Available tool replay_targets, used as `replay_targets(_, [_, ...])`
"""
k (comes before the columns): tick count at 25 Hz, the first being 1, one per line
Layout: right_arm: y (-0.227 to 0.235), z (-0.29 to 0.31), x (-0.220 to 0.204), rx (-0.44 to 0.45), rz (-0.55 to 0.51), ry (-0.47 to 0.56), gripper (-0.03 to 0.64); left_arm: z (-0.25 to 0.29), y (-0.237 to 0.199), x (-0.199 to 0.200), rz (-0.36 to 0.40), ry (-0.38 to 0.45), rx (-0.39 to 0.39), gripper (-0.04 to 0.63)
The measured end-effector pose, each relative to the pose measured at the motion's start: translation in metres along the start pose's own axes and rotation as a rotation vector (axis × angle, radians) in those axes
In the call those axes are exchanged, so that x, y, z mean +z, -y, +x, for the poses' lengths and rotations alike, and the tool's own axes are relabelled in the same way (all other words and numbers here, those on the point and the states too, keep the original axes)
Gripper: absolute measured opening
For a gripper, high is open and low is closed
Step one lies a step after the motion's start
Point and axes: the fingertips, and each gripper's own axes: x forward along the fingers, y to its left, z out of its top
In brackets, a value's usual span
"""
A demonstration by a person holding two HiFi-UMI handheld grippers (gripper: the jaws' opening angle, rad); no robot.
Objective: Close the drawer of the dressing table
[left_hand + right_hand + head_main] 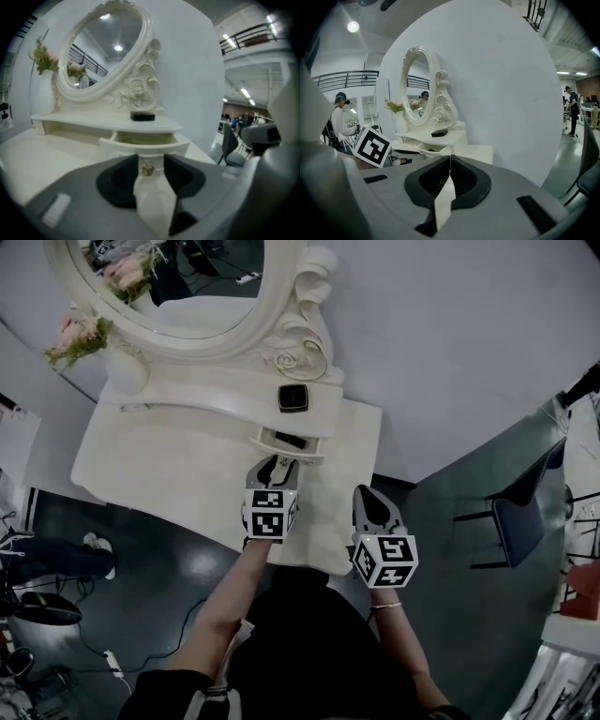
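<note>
The white dressing table (159, 465) has a small drawer (287, 448) under its raised shelf, and the drawer stands pulled out. My left gripper (274, 463) is right at the drawer's front. In the left gripper view the drawer (140, 145) fills the middle. Its small metal knob (148, 168) lies between the parted jaws of the left gripper (151, 158), which is open. My right gripper (371, 506) hovers over the table's right front corner, apart from the drawer. Seen in its own view, the right gripper (449, 159) is shut on nothing.
A black box (292, 397) rests on the shelf above the drawer. An oval mirror (178, 287) and a white vase of flowers (122, 367) stand behind. A dark chair (520, 521) is on the floor to the right, and cables (112, 662) lie at the lower left.
</note>
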Motion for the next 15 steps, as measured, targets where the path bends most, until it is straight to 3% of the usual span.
replay_targets(15, [0.005,0.003,-0.002,-0.003,0.006,-0.007,0.005,0.013,-0.001,0.007,-0.004,0.002,0.014,0.166])
